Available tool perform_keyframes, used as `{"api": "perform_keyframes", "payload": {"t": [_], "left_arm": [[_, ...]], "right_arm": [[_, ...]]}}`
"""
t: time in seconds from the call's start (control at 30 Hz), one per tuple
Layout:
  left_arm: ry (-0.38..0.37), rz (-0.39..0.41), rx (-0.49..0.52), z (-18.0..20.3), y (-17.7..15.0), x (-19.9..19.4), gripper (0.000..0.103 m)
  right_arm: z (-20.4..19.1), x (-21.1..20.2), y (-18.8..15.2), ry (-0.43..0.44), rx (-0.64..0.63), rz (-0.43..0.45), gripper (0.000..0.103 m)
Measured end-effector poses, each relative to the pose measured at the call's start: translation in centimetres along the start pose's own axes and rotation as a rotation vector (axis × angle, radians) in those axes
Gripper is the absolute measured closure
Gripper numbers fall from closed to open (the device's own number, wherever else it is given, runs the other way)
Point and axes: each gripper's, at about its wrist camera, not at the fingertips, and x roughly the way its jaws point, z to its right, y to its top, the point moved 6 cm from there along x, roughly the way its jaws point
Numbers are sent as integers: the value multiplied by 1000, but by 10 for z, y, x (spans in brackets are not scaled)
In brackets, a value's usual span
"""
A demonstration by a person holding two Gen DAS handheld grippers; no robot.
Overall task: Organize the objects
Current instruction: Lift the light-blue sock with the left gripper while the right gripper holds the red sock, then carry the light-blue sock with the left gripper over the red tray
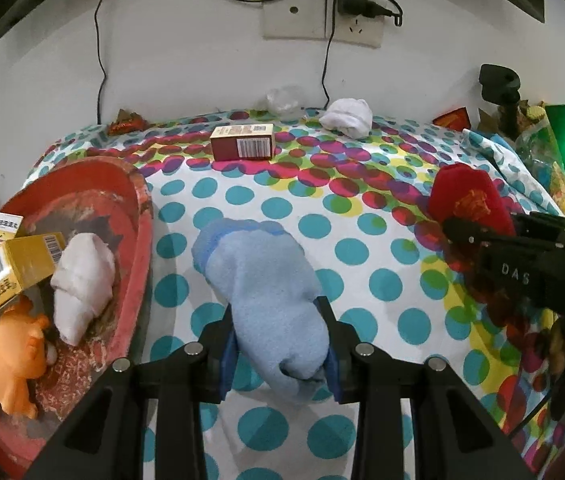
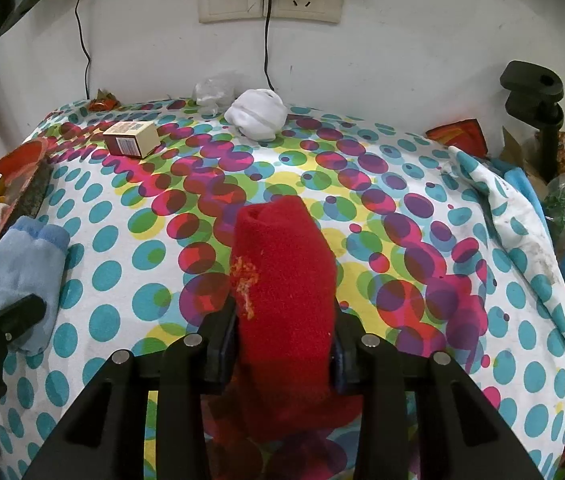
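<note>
Dotted cloth (image 1: 242,196); fuzzy rolled blue sock (image 1: 266,284), red sock (image 2: 282,280) clamped.

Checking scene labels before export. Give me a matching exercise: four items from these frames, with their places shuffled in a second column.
Items:
1. blue sock
2. red sock
3. orange toy
4. white sock ball

Places:
A. on the spotted cloth near the wall
B. between the left gripper fingers
C. in the red tray
D. between the right gripper fingers

Pairs: 1-B, 2-D, 3-C, 4-A
</note>
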Motion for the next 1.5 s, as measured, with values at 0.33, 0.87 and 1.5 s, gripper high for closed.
{"api": "perform_keyframes", "payload": {"t": [0.33,0.87,1.5], "left_arm": [[-18,16,-11,-5,-6,-14,68],[-25,44,91,-22,-19,-75,68],[78,72,-64,-111,-12,-122,68]], "right_arm": [[0,0,0,-2,0,0,68],[1,0,0,-8,-5,0,68],[-2,0,0,-8,-4,0,68]]}}
